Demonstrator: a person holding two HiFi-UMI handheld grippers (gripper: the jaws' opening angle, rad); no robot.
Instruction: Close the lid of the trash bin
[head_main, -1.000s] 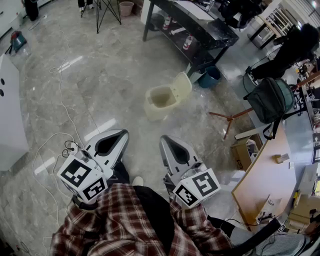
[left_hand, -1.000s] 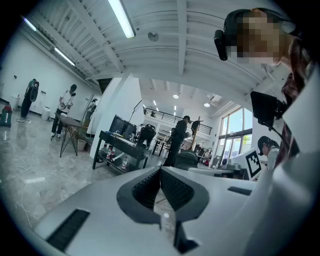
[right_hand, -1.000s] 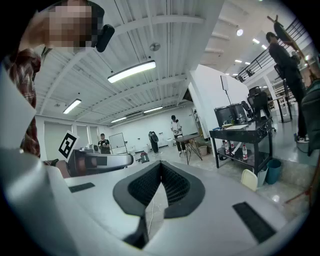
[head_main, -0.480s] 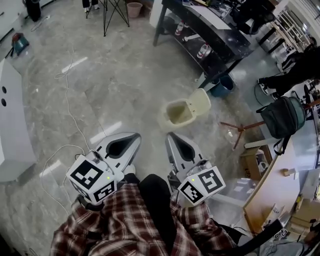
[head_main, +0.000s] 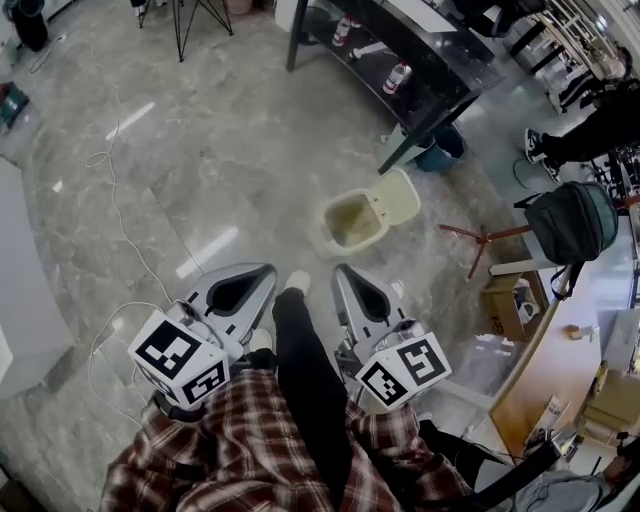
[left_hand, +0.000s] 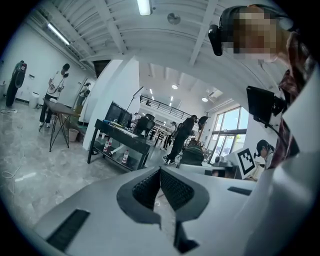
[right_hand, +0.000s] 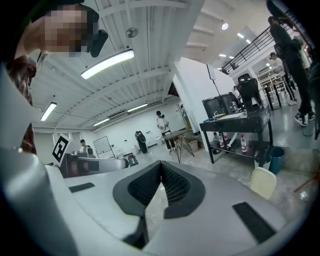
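Observation:
A cream trash bin (head_main: 350, 222) stands on the grey marble floor, its lid (head_main: 400, 196) tipped up and back at its right side, the inside showing. In the head view my left gripper (head_main: 266, 270) and right gripper (head_main: 341, 270) are held low in front of my plaid shirt, short of the bin and apart from it. Both have their jaws together with nothing between them. In the right gripper view the raised lid (right_hand: 263, 182) shows at the lower right, beyond the right gripper (right_hand: 161, 164). The left gripper (left_hand: 160, 170) looks toward the black bench; the bin is hidden there.
A black bench (head_main: 400, 55) with bottles on its lower shelf stands behind the bin, a blue bucket (head_main: 441, 144) at its foot. A wooden stand (head_main: 482, 238), a green backpack (head_main: 570, 222) and a cardboard box (head_main: 508, 296) are to the right. A white cable (head_main: 118, 205) trails at left.
I have walked toward the bin: it sits closer and more central. A dark trouser leg and white shoe now reach forward between the grippers. Both grippers stay shut.

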